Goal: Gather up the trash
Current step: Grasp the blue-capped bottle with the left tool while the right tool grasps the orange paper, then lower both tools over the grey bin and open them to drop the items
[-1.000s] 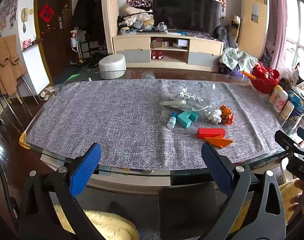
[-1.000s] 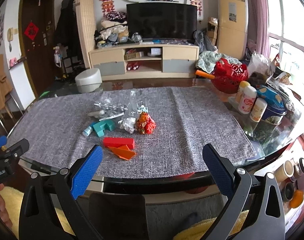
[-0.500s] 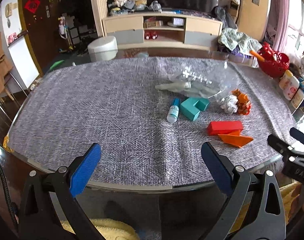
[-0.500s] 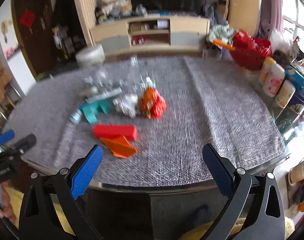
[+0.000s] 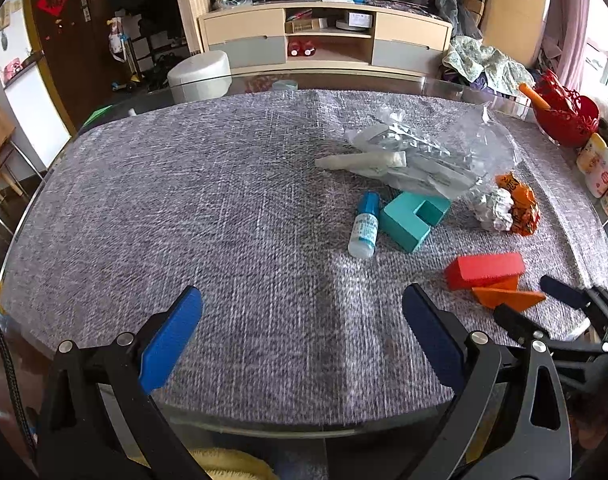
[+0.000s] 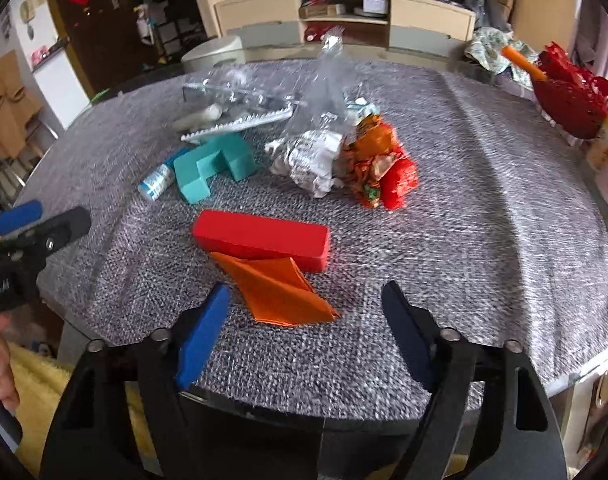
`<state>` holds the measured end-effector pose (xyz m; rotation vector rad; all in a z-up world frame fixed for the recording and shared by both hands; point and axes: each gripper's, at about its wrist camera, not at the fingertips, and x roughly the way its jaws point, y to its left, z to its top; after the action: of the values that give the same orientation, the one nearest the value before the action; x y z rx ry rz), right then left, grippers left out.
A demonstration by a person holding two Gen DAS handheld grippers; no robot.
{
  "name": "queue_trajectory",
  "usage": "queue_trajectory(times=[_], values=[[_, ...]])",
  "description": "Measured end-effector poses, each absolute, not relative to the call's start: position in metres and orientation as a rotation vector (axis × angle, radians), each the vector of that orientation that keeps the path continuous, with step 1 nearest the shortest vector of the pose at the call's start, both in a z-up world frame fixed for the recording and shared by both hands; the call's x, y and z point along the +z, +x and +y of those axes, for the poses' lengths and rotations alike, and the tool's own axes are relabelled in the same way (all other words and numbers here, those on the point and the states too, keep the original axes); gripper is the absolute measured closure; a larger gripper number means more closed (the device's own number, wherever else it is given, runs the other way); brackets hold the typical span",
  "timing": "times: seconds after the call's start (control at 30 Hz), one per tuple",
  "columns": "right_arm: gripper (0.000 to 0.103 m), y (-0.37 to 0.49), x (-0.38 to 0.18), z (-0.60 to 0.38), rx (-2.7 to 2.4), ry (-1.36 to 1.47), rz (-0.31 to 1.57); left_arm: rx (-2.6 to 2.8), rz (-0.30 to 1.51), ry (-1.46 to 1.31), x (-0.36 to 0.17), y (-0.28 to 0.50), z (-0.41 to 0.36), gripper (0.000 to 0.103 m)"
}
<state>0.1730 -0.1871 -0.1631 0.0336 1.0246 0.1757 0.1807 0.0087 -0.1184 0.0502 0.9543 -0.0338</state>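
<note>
I held my left tool low in the frame, over the near edge of the bench, and its two blue fingers stood wide apart with nothing between them. My right tool was spread apart too, holding nothing. It hung just in front of the flat orange folded paper in the middle of the right view.

The trash lay in a bunch on the grey woven cloth. In the right view, the crumpled white paper ball sat in the middle, touching the scrunched orange and red wrapper on its right. Behind them was the clear crinkly plastic bag, reaching toward the top of the frame. The long red block lay just behind the orange paper and touched it. The teal L-shaped block and the small bottle with a blue cap lay side by side at the middle left.

In the left view, this bunch sat at the right side, well apart from my left tool.

A red basket stood at the far right.
</note>
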Motion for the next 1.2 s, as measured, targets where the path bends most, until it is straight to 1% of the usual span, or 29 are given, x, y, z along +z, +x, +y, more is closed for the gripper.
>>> queue_trajectory(times=[0.07,0.13,0.2,0.37,0.43,0.5,0.57,0.6,0.73,0.8,0.83,0.87,0.9,0.93,1.03,1.2], values=[[0.038,0.173,-0.163,-0.188,0.172,0.019,1.007,-0.040,0.963,0.047,-0.122,0.188,0.007,0.010],[0.052,0.176,-0.162,-0.192,0.172,0.036,0.998,-0.050,0.978,0.047,-0.127,0.195,0.004,0.014],[0.055,0.179,-0.161,-0.197,0.178,0.060,0.995,-0.067,0.989,0.048,-0.131,0.202,0.002,0.018],[0.059,0.185,-0.162,-0.202,0.186,0.076,0.986,-0.095,0.997,0.061,-0.141,0.220,-0.007,0.028],[0.060,0.189,-0.162,-0.202,0.190,0.080,0.985,-0.103,0.994,0.064,-0.144,0.226,-0.009,0.035],[0.061,0.192,-0.162,-0.202,0.189,0.086,0.984,-0.119,0.991,0.063,-0.146,0.232,-0.011,0.046],[0.061,0.199,-0.162,-0.200,0.187,0.093,0.988,-0.136,0.989,0.062,-0.148,0.236,-0.014,0.050],[0.061,0.200,-0.163,-0.201,0.187,0.098,0.988,-0.151,0.988,0.065,-0.149,0.238,-0.017,0.054],[0.061,0.203,-0.164,-0.201,0.187,0.102,0.985,-0.178,1.001,0.075,-0.157,0.242,-0.025,0.060],[0.062,0.201,-0.164,-0.201,0.187,0.099,0.983,-0.165,0.996,0.096,-0.159,0.241,-0.028,0.065],[0.064,0.200,-0.164,-0.201,0.186,0.096,0.982,-0.162,0.994,0.102,-0.158,0.240,-0.029,0.068],[0.065,0.198,-0.164,-0.201,0.185,0.095,0.983,-0.159,0.993,0.103,-0.158,0.239,-0.029,0.074],[0.072,0.196,-0.164,-0.202,0.187,0.098,0.985,-0.152,0.992,0.106,-0.158,0.238,-0.029,0.081],[0.078,0.194,-0.163,-0.203,0.195,0.103,0.988,-0.153,0.991,0.100,-0.158,0.237,-0.028,0.081],[0.088,0.187,-0.163,-0.202,0.198,0.092,0.996,-0.153,0.989,0.090,-0.156,0.231,-0.025,0.083],[0.093,0.167,-0.162,-0.207,0.201,0.104,0.992,-0.156,0.990,0.090,-0.148,0.206,-0.025,0.085]])
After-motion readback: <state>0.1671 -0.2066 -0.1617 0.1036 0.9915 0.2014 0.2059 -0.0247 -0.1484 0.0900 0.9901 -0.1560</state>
